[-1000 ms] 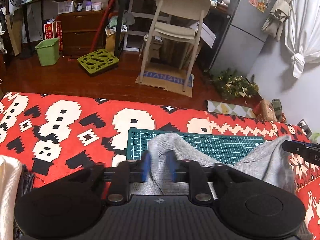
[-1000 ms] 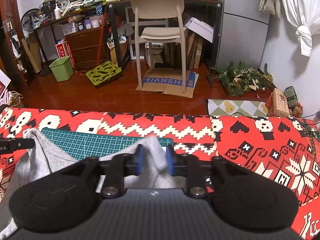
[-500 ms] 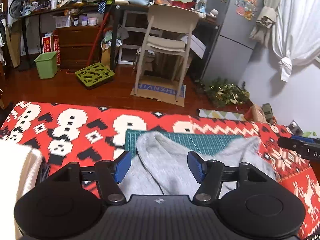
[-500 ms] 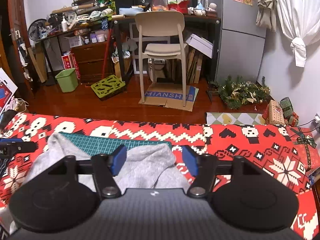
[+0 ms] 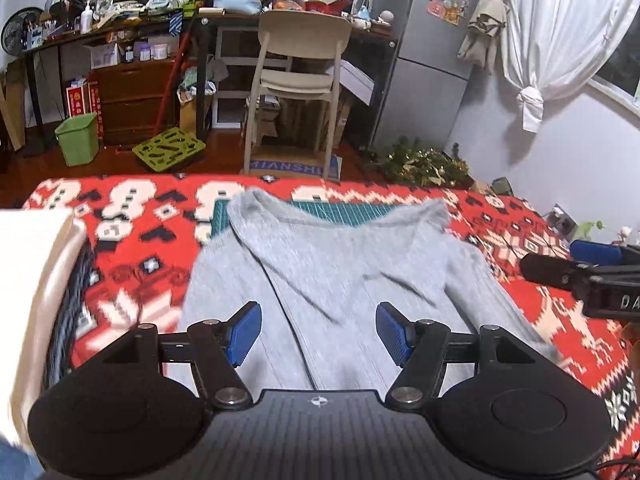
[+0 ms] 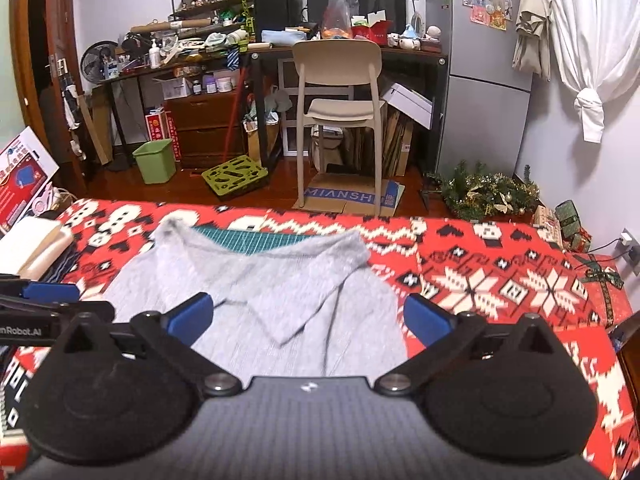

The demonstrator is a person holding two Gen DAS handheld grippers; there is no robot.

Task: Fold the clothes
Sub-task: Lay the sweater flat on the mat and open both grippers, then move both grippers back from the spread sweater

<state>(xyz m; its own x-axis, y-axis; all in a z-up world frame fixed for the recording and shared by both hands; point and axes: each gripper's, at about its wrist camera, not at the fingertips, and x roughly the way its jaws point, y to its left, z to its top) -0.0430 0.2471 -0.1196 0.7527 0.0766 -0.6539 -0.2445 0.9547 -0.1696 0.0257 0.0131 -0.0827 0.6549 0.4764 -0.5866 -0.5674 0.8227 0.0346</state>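
- The left gripper (image 5: 318, 333) had its blue-padded fingers (image 5: 245, 332) spread wide, holding nothing and raised above the grey knitted sweater (image 5: 340, 280).
- The right gripper (image 6: 306, 316) likewise had its blue fingers (image 6: 424, 318) far apart and empty, the sweater showing between them below.
- Each gripper showed at the edge of the other's view.
- The surface was covered by a red cloth with white and black knit-style patterns (image 6: 500, 280); a green gridded cutting mat (image 6: 256, 236) lay on it, mostly under the sweater.
- A pale folded stack (image 6: 36, 240) sat at the surface's left end.
- Beyond stood a cream plastic chair (image 6: 340, 92), a cluttered dark desk (image 6: 192, 68), a green bin (image 6: 154, 160), a grey refrigerator (image 6: 484, 80) and a tied white curtain (image 6: 592, 60).
- The sweater lay on the mat and cloth in the middle of the surface, its far corners folded in towards the centre, with creases across it.
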